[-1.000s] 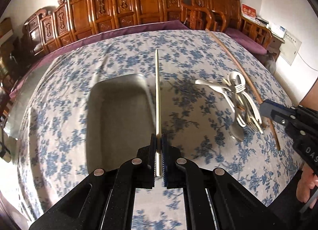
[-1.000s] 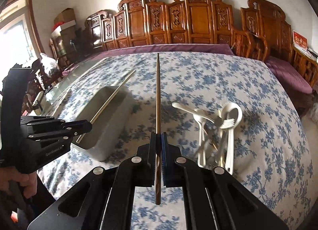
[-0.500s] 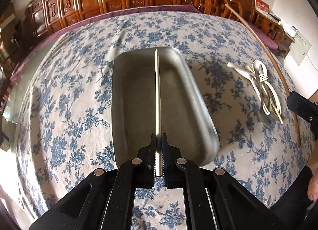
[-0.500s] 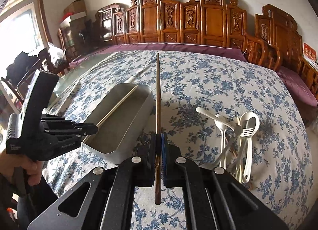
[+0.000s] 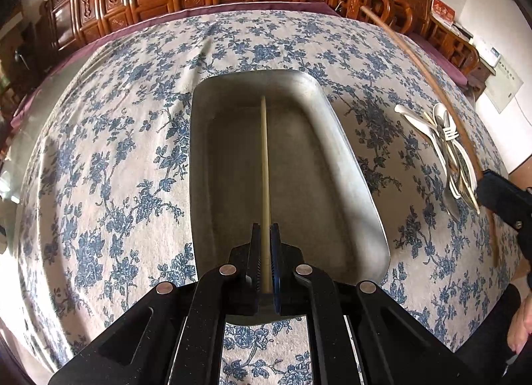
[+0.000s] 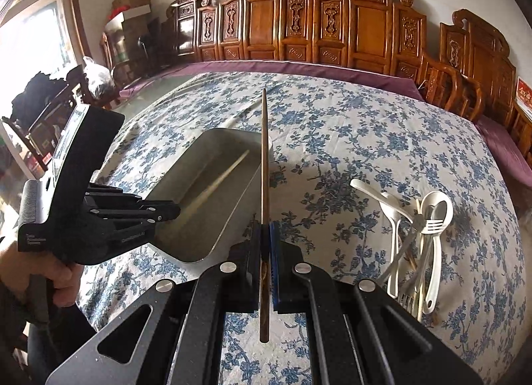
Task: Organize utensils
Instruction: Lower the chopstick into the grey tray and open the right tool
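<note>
My left gripper (image 5: 265,235) is shut on a pale chopstick (image 5: 264,165), which runs forward over the inside of a grey metal tray (image 5: 352,185); whether its far tip touches the tray floor I cannot tell. My right gripper (image 6: 265,232) is shut on a dark brown chopstick (image 6: 264,152), pointing ahead past the tray's (image 6: 229,212) right wall. In the right wrist view the left gripper (image 6: 166,212) holds the pale chopstick (image 6: 219,182) low in the tray. A heap of white spoons and forks (image 6: 422,235) lies on the cloth at right, also seen as the utensil heap (image 5: 445,149).
A floral blue-and-white tablecloth (image 5: 109,159) covers the table. Carved wooden chairs (image 6: 349,29) line the far side. A person's hand (image 6: 50,275) grips the left tool. A purple cloth edge (image 6: 299,69) runs along the table's back.
The left gripper moved over the tray and sank, bringing the pale chopstick down inside it. The right gripper shifted leftward, nearer the tray, still holding the brown chopstick.
</note>
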A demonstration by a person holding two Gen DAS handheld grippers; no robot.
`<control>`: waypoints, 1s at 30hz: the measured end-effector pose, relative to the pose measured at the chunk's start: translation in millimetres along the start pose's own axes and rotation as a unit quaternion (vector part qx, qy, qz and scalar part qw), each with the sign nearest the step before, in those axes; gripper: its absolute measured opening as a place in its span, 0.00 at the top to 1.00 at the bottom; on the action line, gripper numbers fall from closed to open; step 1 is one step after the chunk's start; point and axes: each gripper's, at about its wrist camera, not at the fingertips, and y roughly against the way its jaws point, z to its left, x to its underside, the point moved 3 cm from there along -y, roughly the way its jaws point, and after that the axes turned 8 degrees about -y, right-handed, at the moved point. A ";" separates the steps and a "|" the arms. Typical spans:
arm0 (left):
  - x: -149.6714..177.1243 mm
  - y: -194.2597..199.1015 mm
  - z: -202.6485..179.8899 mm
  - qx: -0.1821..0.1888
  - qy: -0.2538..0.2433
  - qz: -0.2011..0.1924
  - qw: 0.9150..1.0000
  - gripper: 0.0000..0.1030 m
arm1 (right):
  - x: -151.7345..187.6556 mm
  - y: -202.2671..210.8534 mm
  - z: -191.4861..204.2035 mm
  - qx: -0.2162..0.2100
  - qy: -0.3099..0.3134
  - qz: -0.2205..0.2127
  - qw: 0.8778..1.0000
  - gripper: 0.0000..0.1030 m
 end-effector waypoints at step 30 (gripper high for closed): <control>19.7 58.6 66.8 -0.035 0.036 -0.054 0.997 0.75 | -9.5 -98.7 58.9 -0.043 -0.032 0.064 0.996 0.94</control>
